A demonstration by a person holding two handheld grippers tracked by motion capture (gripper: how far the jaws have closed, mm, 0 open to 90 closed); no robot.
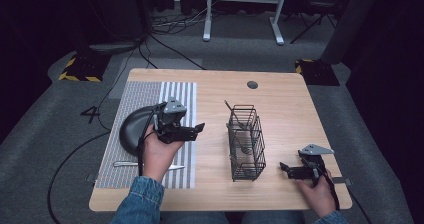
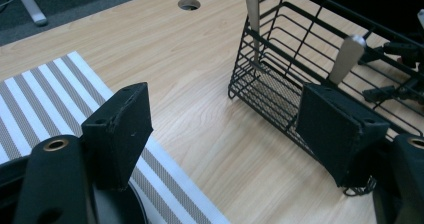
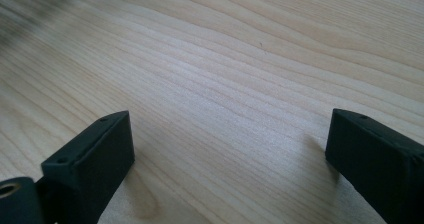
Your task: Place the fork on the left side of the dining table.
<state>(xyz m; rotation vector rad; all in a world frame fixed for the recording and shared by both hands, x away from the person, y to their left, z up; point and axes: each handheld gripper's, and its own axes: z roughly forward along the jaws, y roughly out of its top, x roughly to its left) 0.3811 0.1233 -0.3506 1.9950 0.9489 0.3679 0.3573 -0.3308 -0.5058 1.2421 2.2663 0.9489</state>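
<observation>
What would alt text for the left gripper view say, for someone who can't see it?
The left gripper, its two black jaws open and empty, points across a wooden table at a black wire basket holding two upright metal utensil handles. A striped placemat lies at lower left.

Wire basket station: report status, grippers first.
Left gripper open, empty, over the striped mat. Right gripper open, empty, low over the table. Wire basket holds cutlery; knife on mat. Path unobstructed.

Striped placemat (image 1: 150,134) under a dark plate (image 1: 134,126); wooden table (image 1: 280,99).
</observation>
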